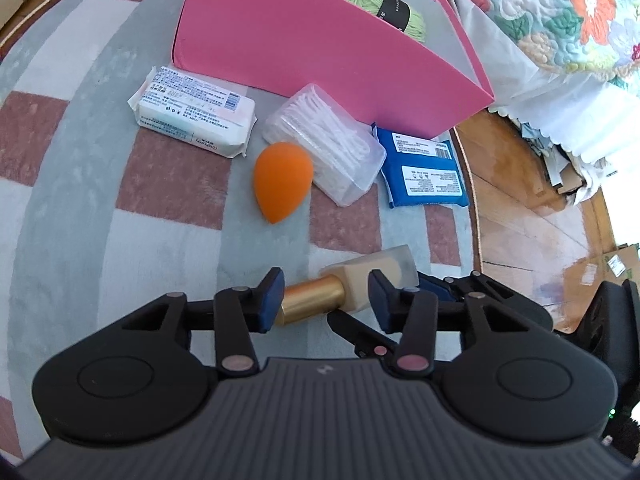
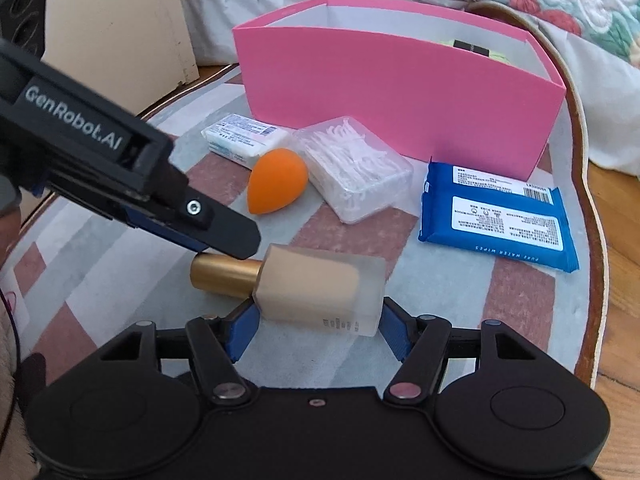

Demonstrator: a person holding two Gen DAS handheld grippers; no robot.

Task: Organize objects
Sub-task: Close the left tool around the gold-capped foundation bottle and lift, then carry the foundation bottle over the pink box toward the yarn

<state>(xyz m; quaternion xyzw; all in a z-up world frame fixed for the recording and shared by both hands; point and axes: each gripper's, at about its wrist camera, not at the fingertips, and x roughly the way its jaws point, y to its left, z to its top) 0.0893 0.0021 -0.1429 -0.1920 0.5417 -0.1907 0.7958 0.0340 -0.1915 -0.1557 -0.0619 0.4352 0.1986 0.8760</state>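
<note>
Right wrist view: a foundation bottle [image 2: 316,292] with a frosted glass body and a gold cap [image 2: 224,276] is seen lying on its side on the checked rug [image 2: 120,280], in front of the pink box [image 2: 400,108]. The right claw [image 2: 316,330] straddles the glass body, its blue pads set against both sides, so the bottle is judged to be gripped there. The left claw [image 1: 324,300] is placed around the gold cap; in the left wrist view one pad touches the cap while the other stands off it, so the cap is bracketed rather than clamped.

Between the bottle and the pink box lie an orange sponge [image 2: 276,188], a clear case of floss picks [image 2: 356,172], a white wipes pack [image 2: 244,140] and a blue wipes pack [image 2: 500,216]. A green yarn ball [image 1: 384,12] is already inside the box.

The step in hand is judged to be lifting the bottle for transfer into the box. A firm squeeze on the flat glass faces is advised, since smooth glass may slip and the weight sits away from the cap. The left claw should be withdrawn from the cap, or closed fully, before lifting, so the bottle is not twisted between the two. The lift should clear the sponge and the floss case, then the box's near wall.
</note>
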